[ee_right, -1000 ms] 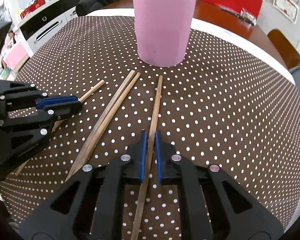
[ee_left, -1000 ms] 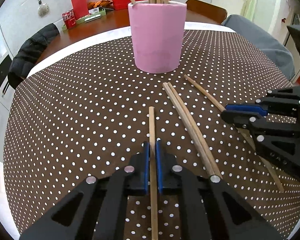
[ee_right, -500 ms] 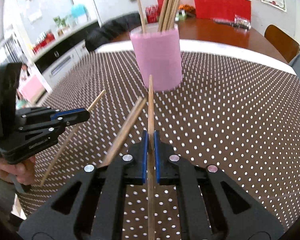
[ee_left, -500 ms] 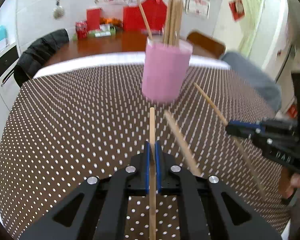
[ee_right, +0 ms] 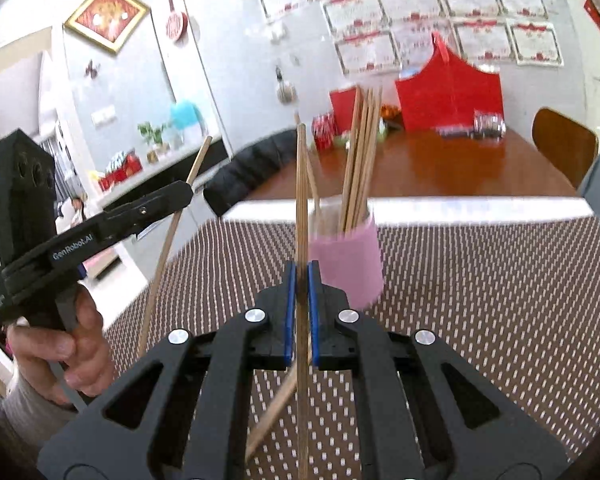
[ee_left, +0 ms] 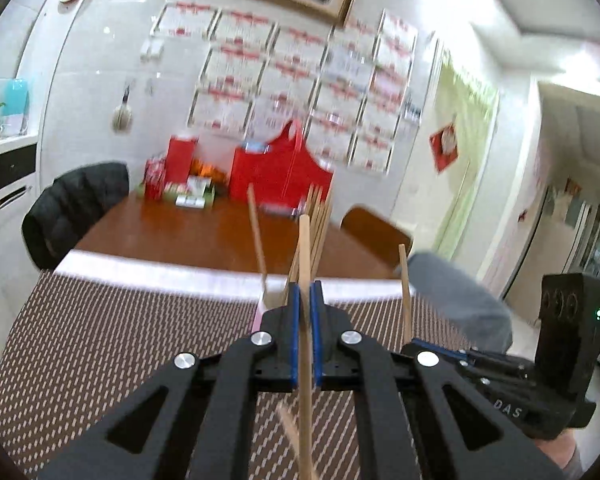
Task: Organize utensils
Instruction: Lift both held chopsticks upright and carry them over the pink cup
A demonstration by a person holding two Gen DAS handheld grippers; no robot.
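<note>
Left wrist view: left claw [ee_left: 305,300] clamps a chopstick [ee_left: 305,248] — lifted off the bench since a second ago.
Right claw [ee_right: 299,280]: likewise grips its chopstick [ee_right: 301,184] — probably bound for the pink holder [ee_right: 348,264].

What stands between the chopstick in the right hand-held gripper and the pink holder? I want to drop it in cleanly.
Nothing visible blocks the path. The right hand-held gripper is shut on its chopstick, with the pink holder just beyond. The chopsticks already in the holder lean right, so aim for the open left side of the mouth.
</note>
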